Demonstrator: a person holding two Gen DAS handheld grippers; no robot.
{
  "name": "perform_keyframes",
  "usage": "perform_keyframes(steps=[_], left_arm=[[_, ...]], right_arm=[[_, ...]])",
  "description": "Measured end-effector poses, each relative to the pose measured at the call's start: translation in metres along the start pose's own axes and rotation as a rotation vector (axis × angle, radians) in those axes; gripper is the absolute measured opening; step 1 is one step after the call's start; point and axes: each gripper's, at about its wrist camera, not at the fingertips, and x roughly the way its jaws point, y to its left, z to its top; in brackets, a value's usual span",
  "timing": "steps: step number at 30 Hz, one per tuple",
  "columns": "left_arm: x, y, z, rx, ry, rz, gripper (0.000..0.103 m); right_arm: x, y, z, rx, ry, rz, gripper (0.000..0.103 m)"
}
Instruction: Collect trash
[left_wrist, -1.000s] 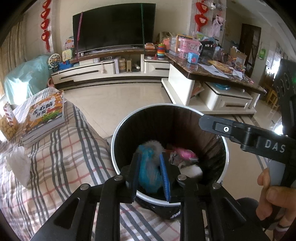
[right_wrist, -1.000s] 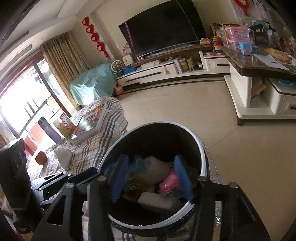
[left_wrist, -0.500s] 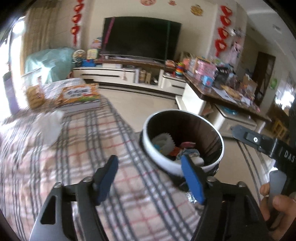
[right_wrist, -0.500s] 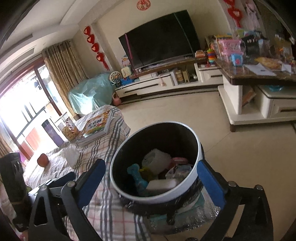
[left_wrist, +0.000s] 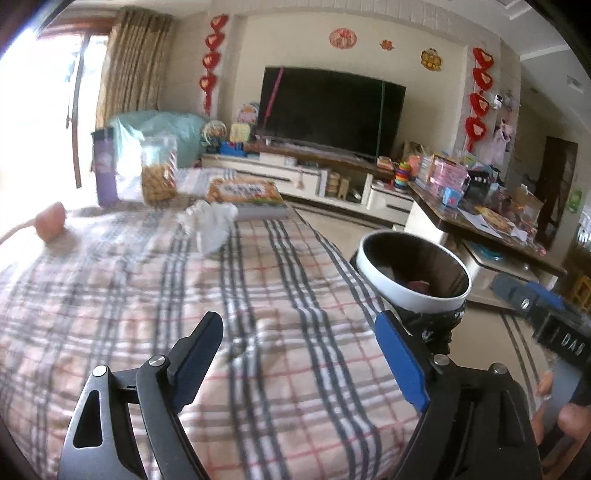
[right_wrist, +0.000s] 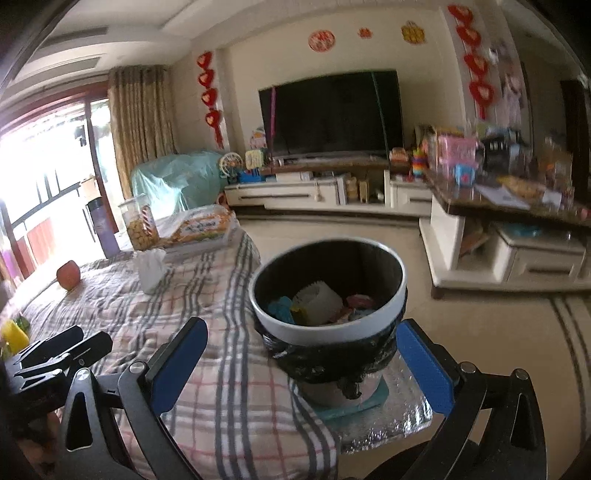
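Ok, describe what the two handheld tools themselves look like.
Both match. The left tool has a black frame with cut-out slots and silver screws, and two flat fingers faced with blue pads. The right tool is built the same way. Seen from the left wrist, its black body carries white "DAS" lettering.

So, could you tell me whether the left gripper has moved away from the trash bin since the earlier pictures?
Yes. The left gripper was over the trash bin with its fingers inside the rim; now it has pulled back over the plaid cloth, jaws opening and empty, the bin to its right.
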Motion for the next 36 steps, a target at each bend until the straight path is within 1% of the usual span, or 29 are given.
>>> perform_keyframes(steps=[1, 2, 3, 4, 6, 8, 11, 15, 20, 24, 28, 34, 36], left_arm=[[-0.009, -0.001, 0.0, 0.008, -0.022, 0.015, 0.087], [-0.019, -0.002, 0.0, 0.014, -0.052, 0.029, 0.093], [-0.027, -0.001, 0.001, 0.014, -0.078, 0.039, 0.1], [-0.036, -0.001, 0.001, 0.009, -0.107, 0.053, 0.103], [-0.051, 0.001, -0.003, -0.003, -0.162, 0.076, 0.102], [-0.058, 0.001, -0.01, -0.009, -0.18, 0.102, 0.102], [-0.067, -0.002, -0.026, 0.003, -0.198, 0.149, 0.102], [-0.066, -0.008, -0.038, 0.023, -0.215, 0.185, 0.102], [-0.062, -0.014, -0.048, 0.062, -0.24, 0.235, 0.102], [-0.057, -0.016, -0.052, 0.059, -0.237, 0.243, 0.102], [-0.058, -0.016, -0.054, 0.062, -0.249, 0.255, 0.102], [-0.06, -0.015, -0.055, 0.059, -0.257, 0.253, 0.102], [-0.061, -0.015, -0.055, 0.059, -0.263, 0.253, 0.102]], right_arm=[[-0.008, 0.003, 0.004, -0.012, -0.03, -0.013, 0.103], [-0.018, 0.007, 0.009, -0.023, -0.071, -0.021, 0.103], [-0.029, 0.009, 0.015, -0.029, -0.118, -0.018, 0.103], [-0.036, 0.01, 0.018, -0.029, -0.15, -0.009, 0.103], [-0.044, 0.012, 0.023, -0.022, -0.178, -0.001, 0.103], [-0.044, 0.016, 0.019, -0.027, -0.177, -0.012, 0.103], [-0.036, 0.02, 0.006, -0.029, -0.146, -0.015, 0.103], [-0.028, 0.022, -0.012, 0.0, -0.111, -0.017, 0.103], [-0.03, 0.027, -0.025, -0.007, -0.131, 0.018, 0.103], [-0.032, 0.031, -0.03, -0.002, -0.147, 0.033, 0.103], [-0.032, 0.033, -0.032, -0.006, -0.141, 0.031, 0.103], [-0.03, 0.034, -0.035, -0.014, -0.128, 0.02, 0.103], [-0.03, 0.033, -0.035, -0.013, -0.125, 0.029, 0.103]])
